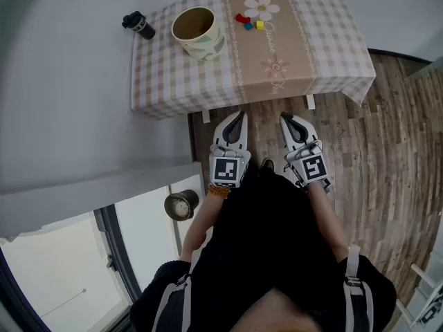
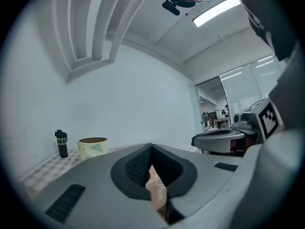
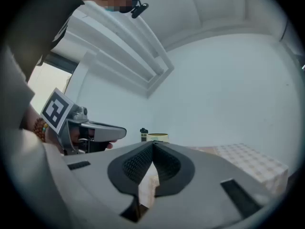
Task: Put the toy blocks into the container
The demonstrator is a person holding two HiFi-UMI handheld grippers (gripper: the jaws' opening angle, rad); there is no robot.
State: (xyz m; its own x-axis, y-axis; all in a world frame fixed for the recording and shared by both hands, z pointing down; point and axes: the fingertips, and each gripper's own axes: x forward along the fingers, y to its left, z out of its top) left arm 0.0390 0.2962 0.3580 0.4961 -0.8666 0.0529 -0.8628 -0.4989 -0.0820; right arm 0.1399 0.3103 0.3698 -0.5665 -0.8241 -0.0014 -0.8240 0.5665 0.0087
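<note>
Inspected the scene from the head view first. Found three toy blocks [image 1: 250,22], red, blue and yellow, clustered on the far part of the tabletop [image 1: 304,54], just beside a flower print on the checked cloth. Located the container [image 1: 197,33], a pale open cup standing upright, to the left of the blocks and apart from them. Could not tell its contents beyond a bare brown interior. Noted a black bottle [image 1: 139,25] further left, near the far left corner.

Found the left gripper [image 1: 239,115] and the right gripper [image 1: 286,118] side by side over the wooden floor [image 1: 394,151], just short of the tabletop's near edge. Recorded both as pointed level toward it. Recorded both as well apart from the blocks, with nearly the whole depth of the cloth lying between. Placed the blocks ahead of the grippers, roughly between their two lines. Placed the container ahead and to the left of both.

Checked the left gripper view: jaws closed tip to tip, nothing gripped, only patterned cloth visible through the gap below the tips. Checked the right gripper view: same finding, jaws together and empty. Saw the container and the bottle ahead and to the left in both gripper views.
</note>
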